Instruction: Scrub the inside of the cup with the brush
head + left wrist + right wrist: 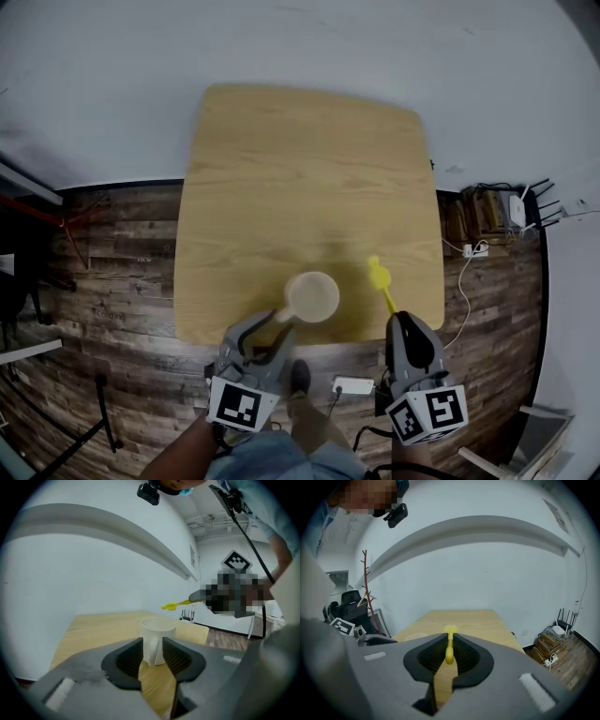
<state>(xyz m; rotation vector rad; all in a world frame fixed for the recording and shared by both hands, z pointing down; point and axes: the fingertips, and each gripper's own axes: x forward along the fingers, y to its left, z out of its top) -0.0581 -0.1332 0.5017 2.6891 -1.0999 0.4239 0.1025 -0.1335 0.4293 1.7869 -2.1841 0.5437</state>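
**Head view.** Light wooden bench (281,169) fills the centre of the frame, with dark plank floor (112,272) around its lower edge. Pale cup (312,296) stands upright near the bench's lower edge, centre. Left gripper (281,317) reaches it from the lower left, tips at the cup's handle side. Yellow brush (379,275) lies to the right of the cup and apart from it, its head toward the top of the frame. The brush handle runs down into the right gripper (401,319).

**Left gripper view.** Left gripper (153,648) stands wide. The handle of the cup (158,630) sits between the pads, which appear not to press on it. The cup rests on the bench (93,630), centre frame. The brush (174,604) is in the air, upper right of the cup.

**Right gripper view.** Right gripper (449,646) is narrow, clamped on the brush (449,656). The brush head points away over the bench (473,620). A pale rim at left centre is probably the cup (415,636).
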